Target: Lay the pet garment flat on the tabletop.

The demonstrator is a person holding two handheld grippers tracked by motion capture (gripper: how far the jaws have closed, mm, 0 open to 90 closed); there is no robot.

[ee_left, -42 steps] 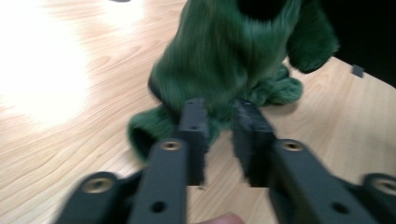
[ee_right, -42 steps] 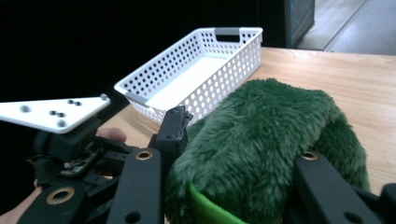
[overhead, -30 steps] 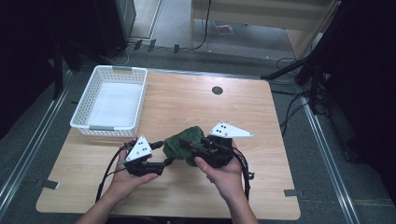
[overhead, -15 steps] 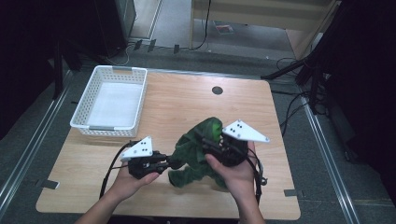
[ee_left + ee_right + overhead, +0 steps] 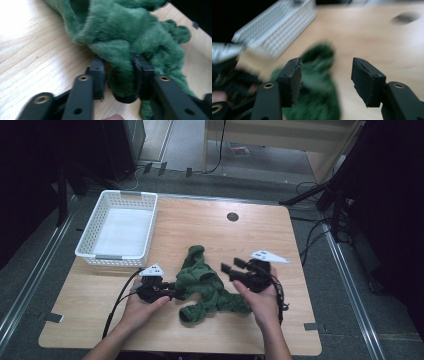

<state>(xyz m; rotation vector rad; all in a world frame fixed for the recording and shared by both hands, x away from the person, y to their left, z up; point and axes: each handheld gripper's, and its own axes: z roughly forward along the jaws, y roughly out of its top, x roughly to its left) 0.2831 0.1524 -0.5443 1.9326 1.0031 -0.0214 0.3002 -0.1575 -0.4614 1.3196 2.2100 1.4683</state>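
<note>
a fold of the green plush cloth (image 5: 120, 50) is clamped between the jaws of the left gripper (image 5: 117, 75), which are closed onto it. the cloth (image 5: 207, 282) is seen crumpled at the middle of the wooden table (image 5: 200, 225), with the left gripper (image 5: 167, 292) at its 9 o'clock. the right gripper (image 5: 232, 267), at its 3 o'clock, is held wide open with nothing between its jaws. a white basket (image 5: 87, 247) is placed at the cloth's 10 o'clock.

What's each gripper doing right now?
Left gripper: shut on the green cloth.
Right gripper: open, holding nothing, above the cloth.
</note>
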